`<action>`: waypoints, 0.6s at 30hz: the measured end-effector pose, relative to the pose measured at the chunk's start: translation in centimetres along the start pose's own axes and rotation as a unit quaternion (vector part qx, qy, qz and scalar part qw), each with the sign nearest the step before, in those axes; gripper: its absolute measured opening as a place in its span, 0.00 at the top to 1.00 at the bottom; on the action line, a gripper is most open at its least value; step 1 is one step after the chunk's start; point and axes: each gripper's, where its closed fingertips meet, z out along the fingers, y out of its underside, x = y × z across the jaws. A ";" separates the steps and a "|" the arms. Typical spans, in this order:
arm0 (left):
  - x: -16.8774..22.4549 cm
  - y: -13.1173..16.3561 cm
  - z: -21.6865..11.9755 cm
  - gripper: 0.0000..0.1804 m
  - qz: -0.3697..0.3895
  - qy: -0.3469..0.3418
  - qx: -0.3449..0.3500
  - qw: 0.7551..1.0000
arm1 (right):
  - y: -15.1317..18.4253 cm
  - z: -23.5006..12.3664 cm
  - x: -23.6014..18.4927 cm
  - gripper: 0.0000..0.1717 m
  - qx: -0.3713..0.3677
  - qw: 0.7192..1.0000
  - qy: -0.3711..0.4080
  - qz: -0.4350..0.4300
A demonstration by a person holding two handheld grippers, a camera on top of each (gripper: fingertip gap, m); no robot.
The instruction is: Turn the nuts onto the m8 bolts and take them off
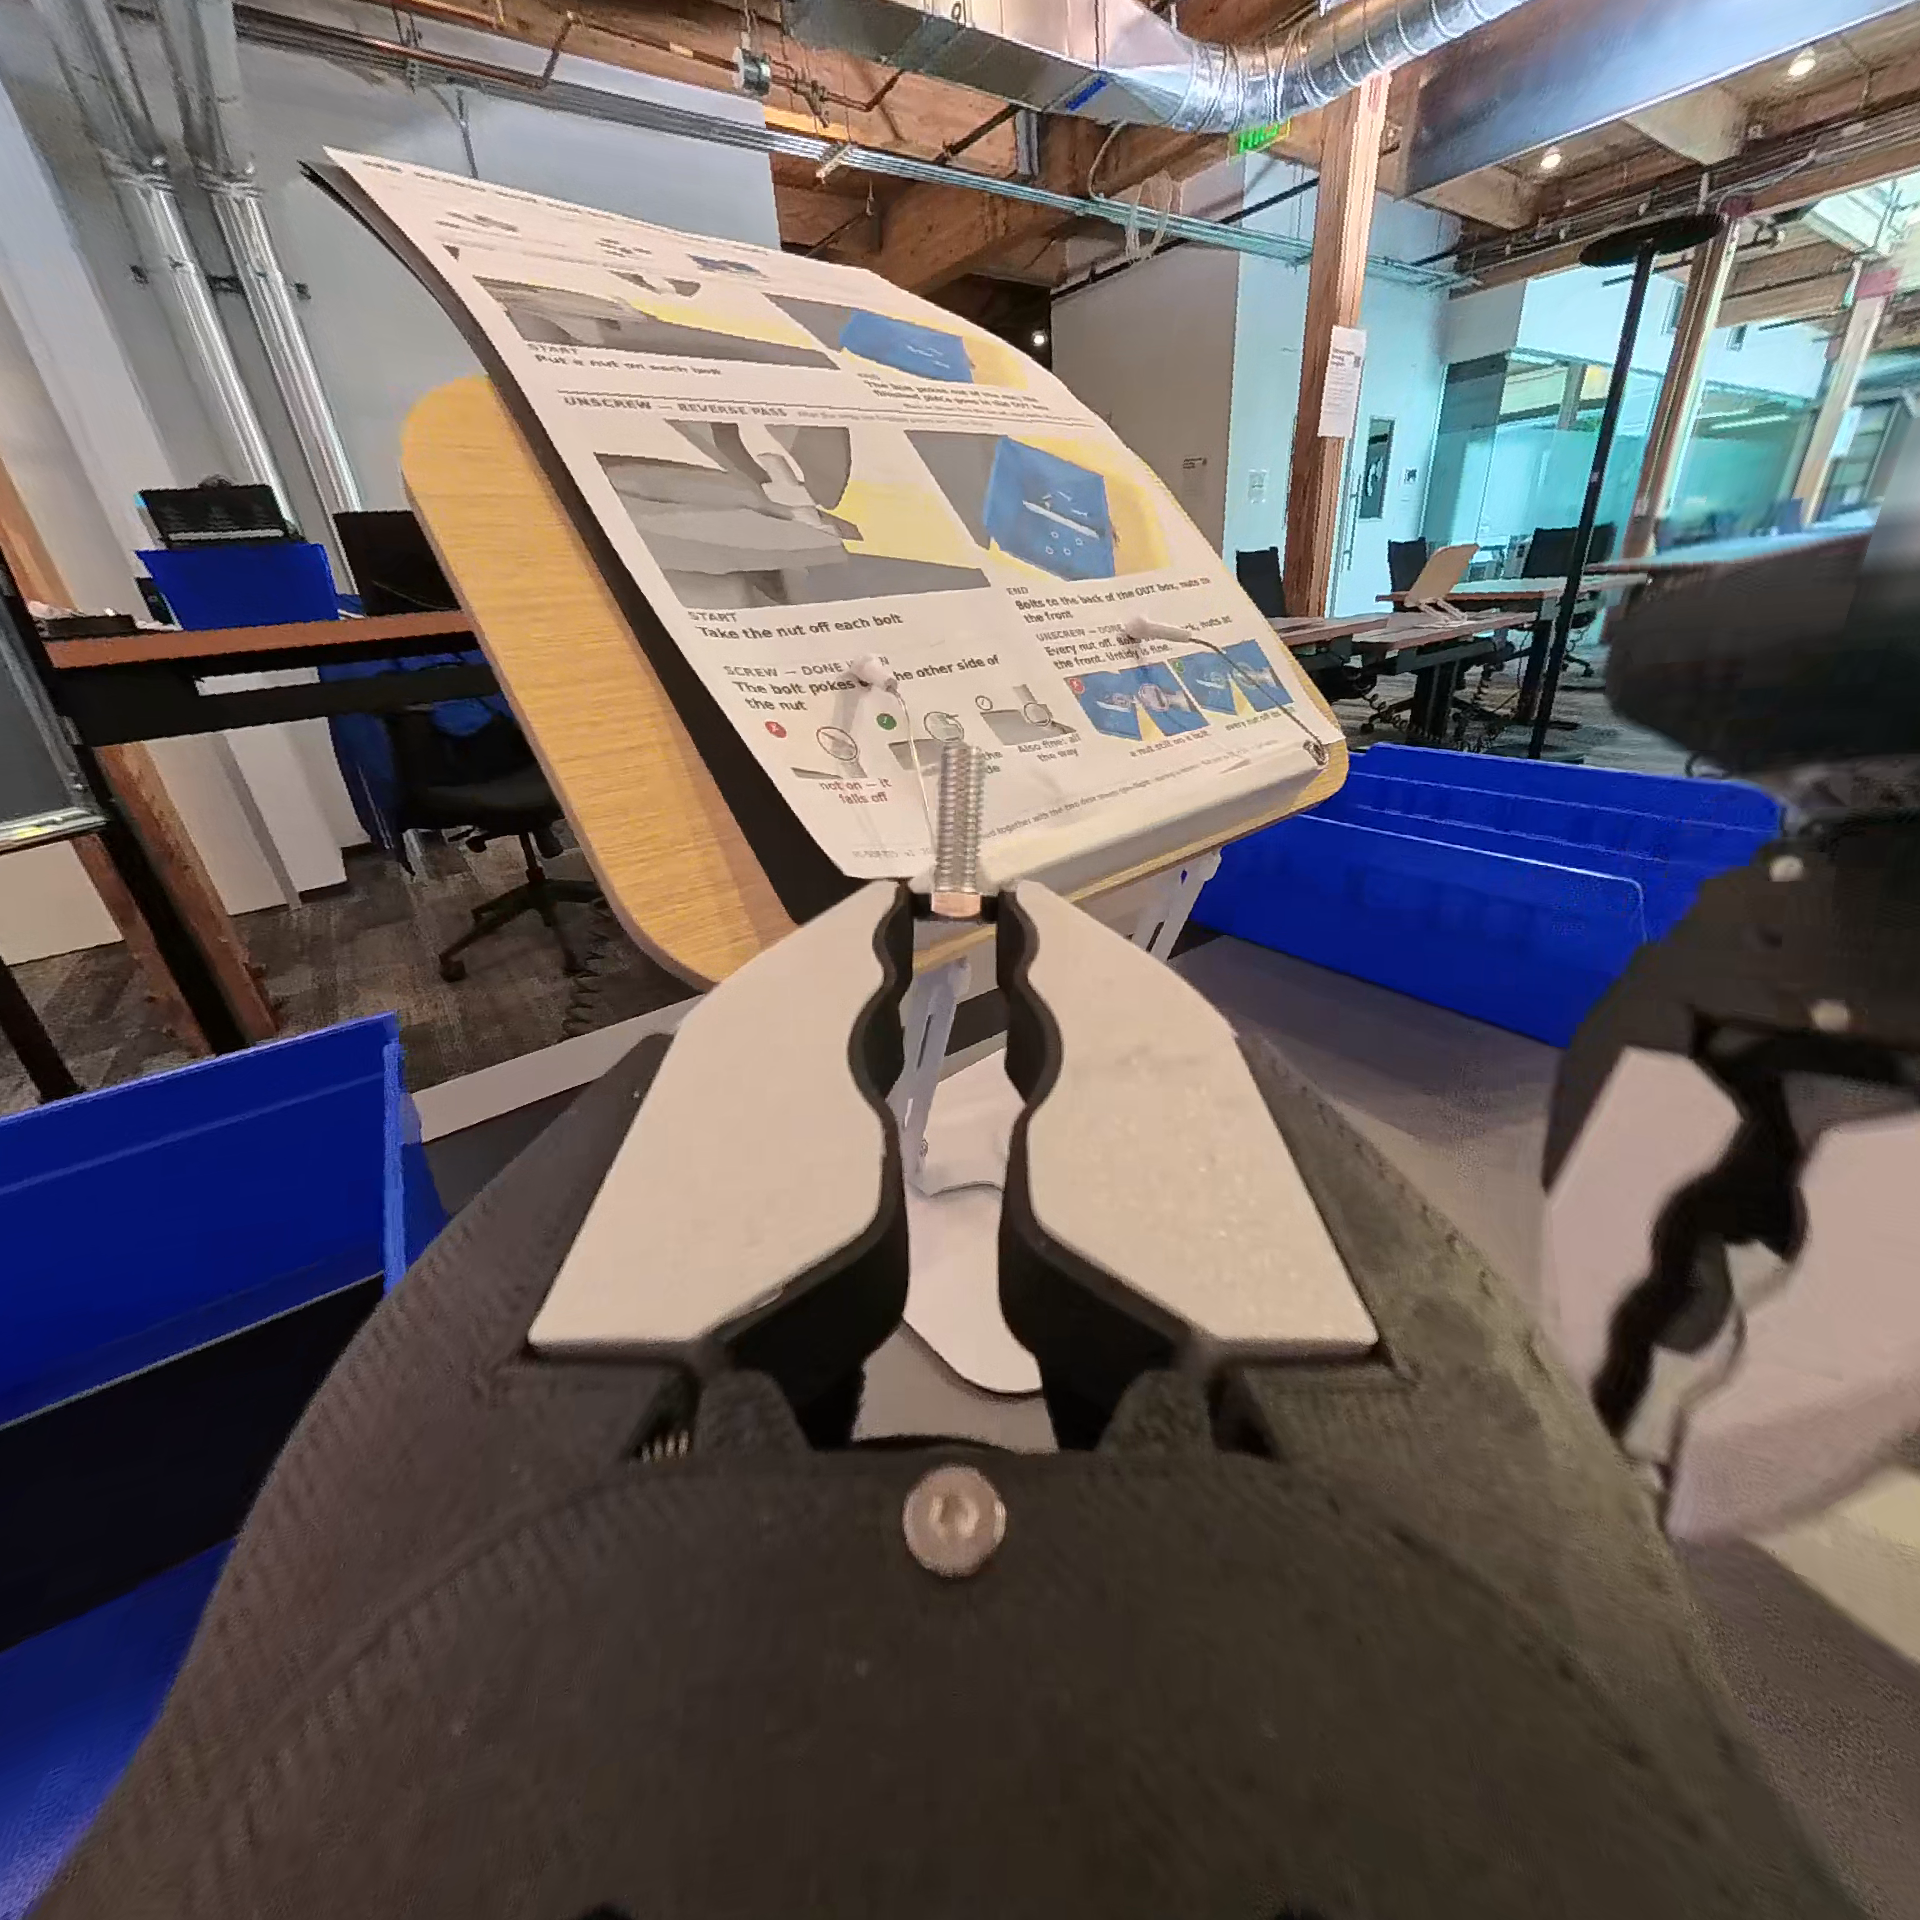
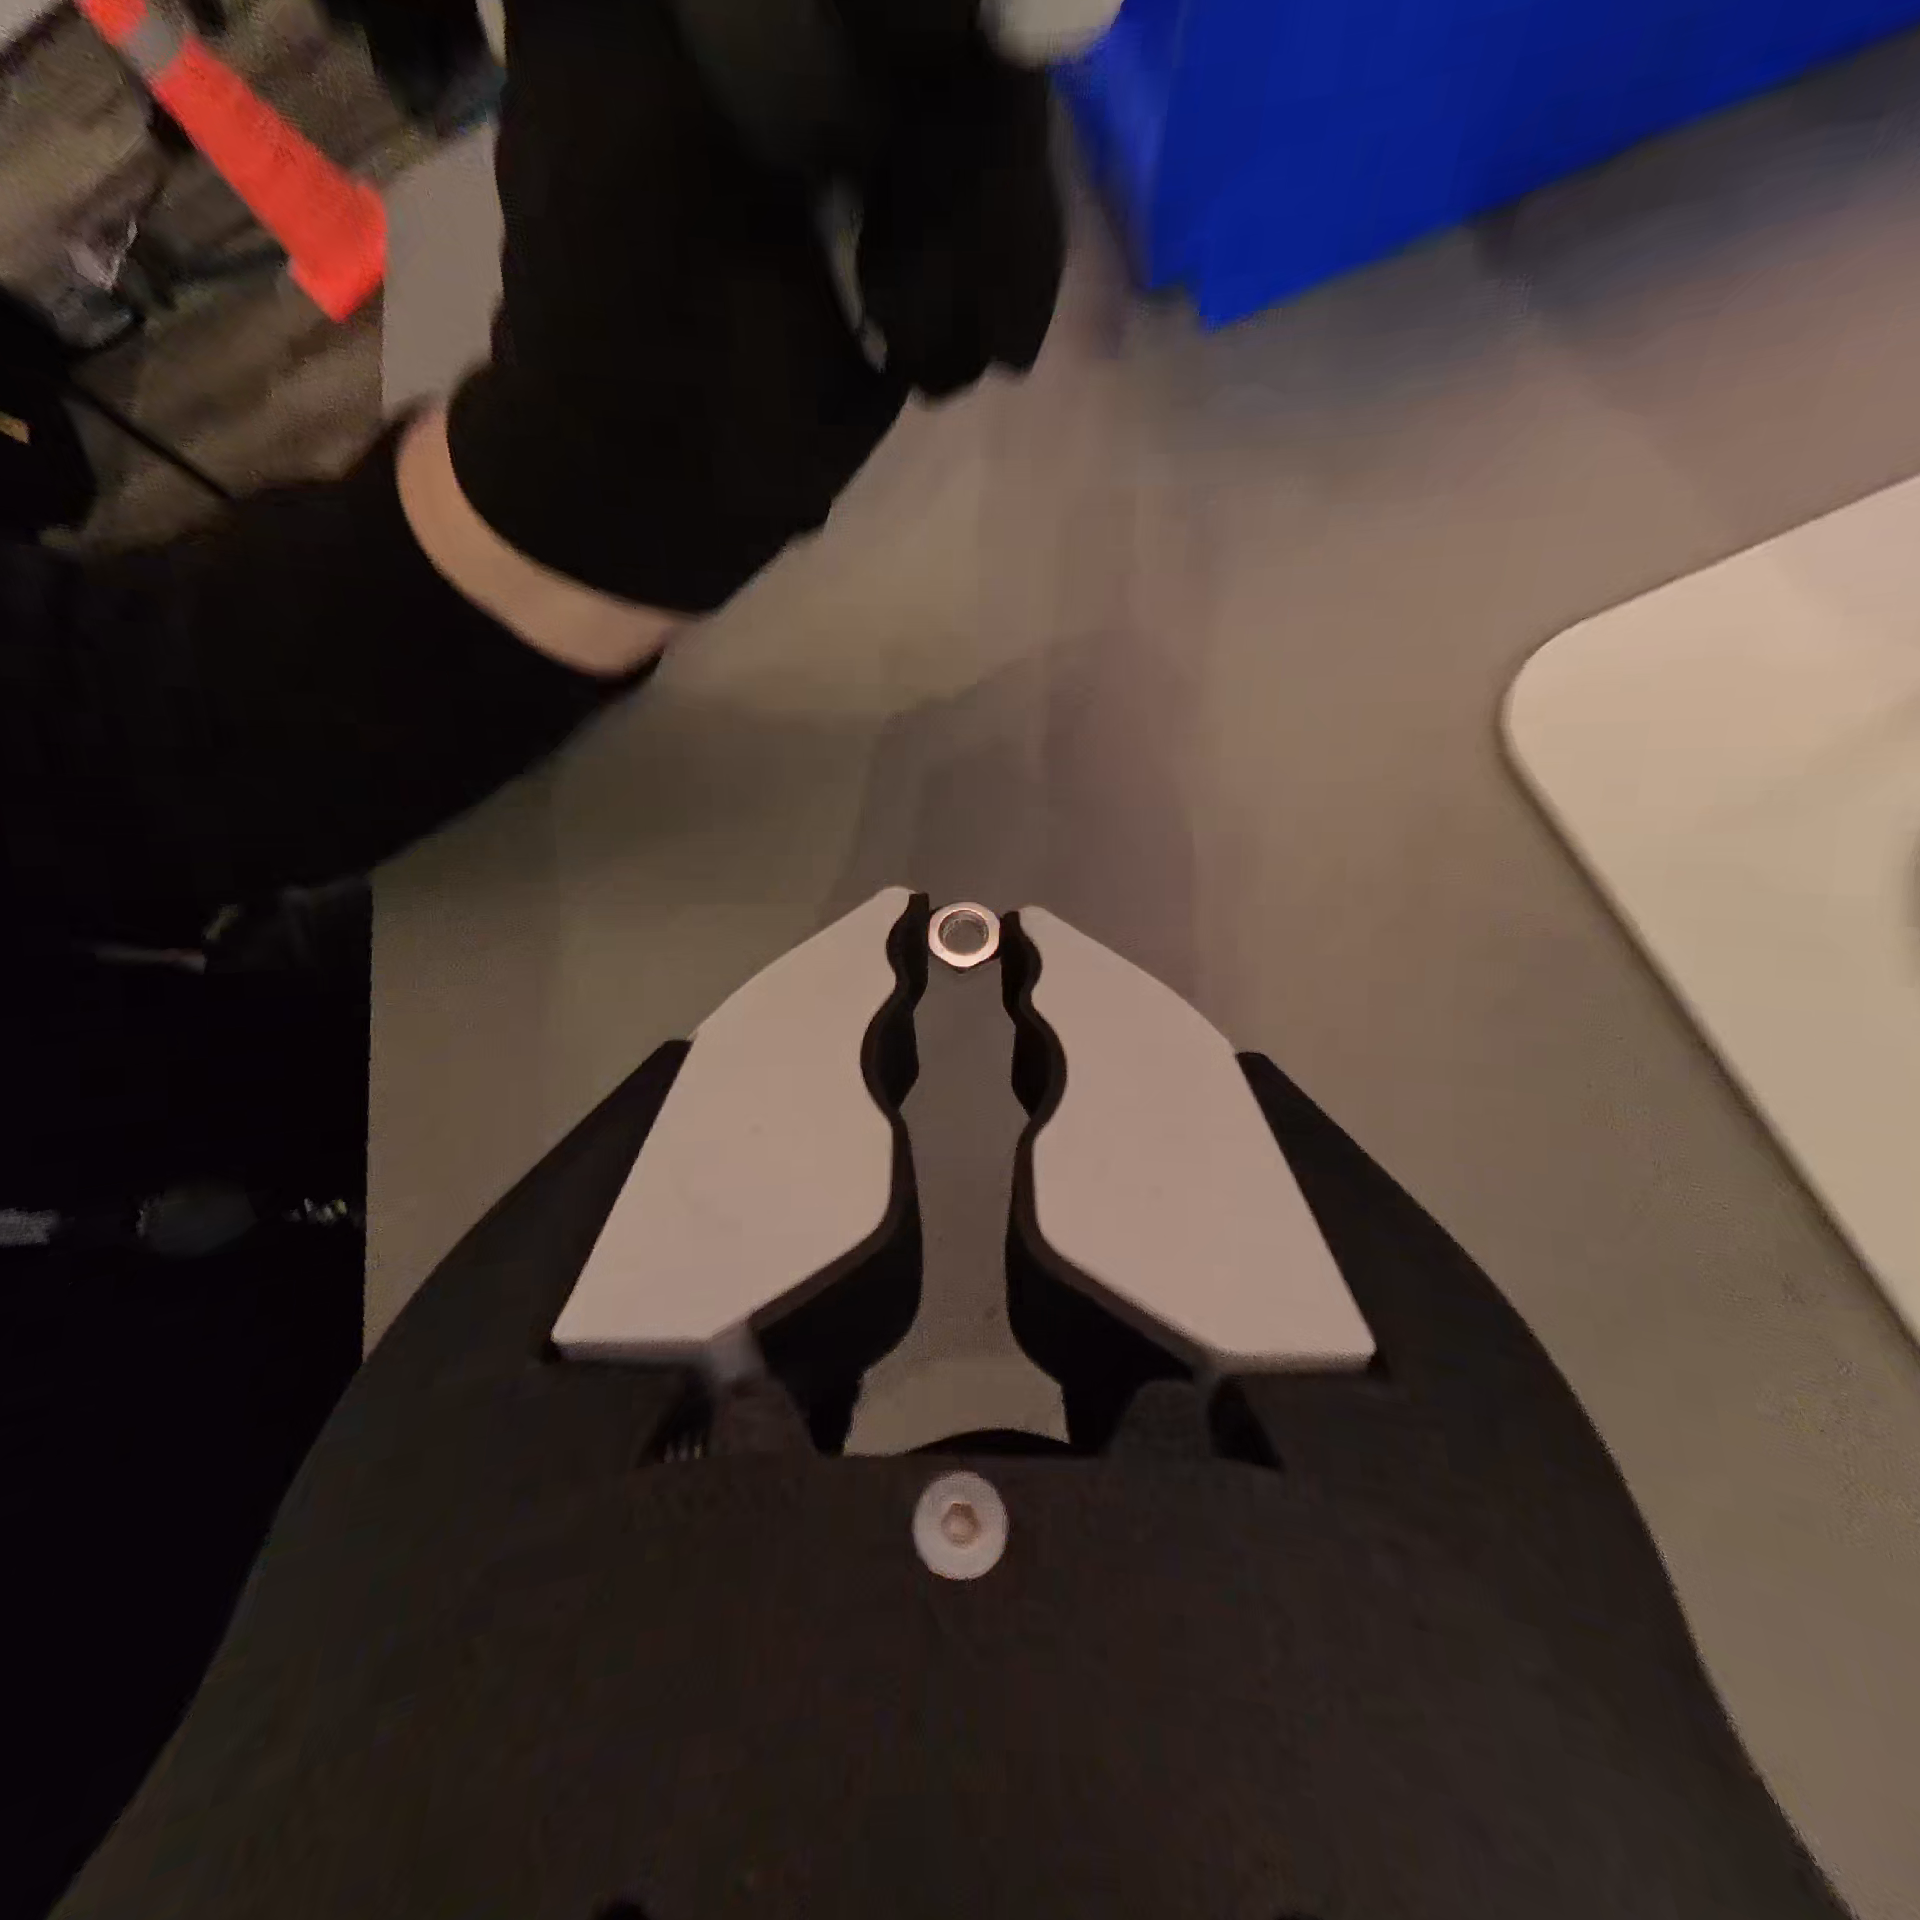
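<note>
My left gripper (image 1: 957, 902) is shut on the hex head of a silver bolt (image 1: 958, 821). The bolt's threaded shaft stands upright above the fingertips, with no nut on it. My right gripper (image 2: 964, 932) is shut on a silver hex nut (image 2: 964, 934), its hole facing the camera, held above the grey table (image 2: 1195, 644). The right gripper also shows in the left wrist view (image 1: 1704, 1257), blurred, at the right edge. In the right wrist view a gloved hand (image 2: 727, 312) holds the left gripper at the top left.
A tilted wooden stand (image 1: 582, 665) carries an instruction sheet (image 1: 831, 499) straight behind the bolt. Blue bins stand at the right (image 1: 1455, 883) and lower left (image 1: 187, 1195). A blue bin (image 2: 1403, 135) and a white pad (image 2: 1766, 831) lie on the table. The tips of one gripper are about 15 cm away from the tips of the other.
</note>
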 end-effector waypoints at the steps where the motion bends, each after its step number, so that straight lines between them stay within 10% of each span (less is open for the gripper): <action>1: 0.2 0.1 0.1 0.92 0.004 0.002 -0.003 1.000 | 1.3 0.7 -0.3 0.92 -0.023 1.000 -0.002 -0.014; 18: 2.0 0.5 0.5 0.92 0.011 0.040 -0.008 0.999 | 7.9 4.0 -0.6 0.86 -0.192 0.964 0.020 -0.183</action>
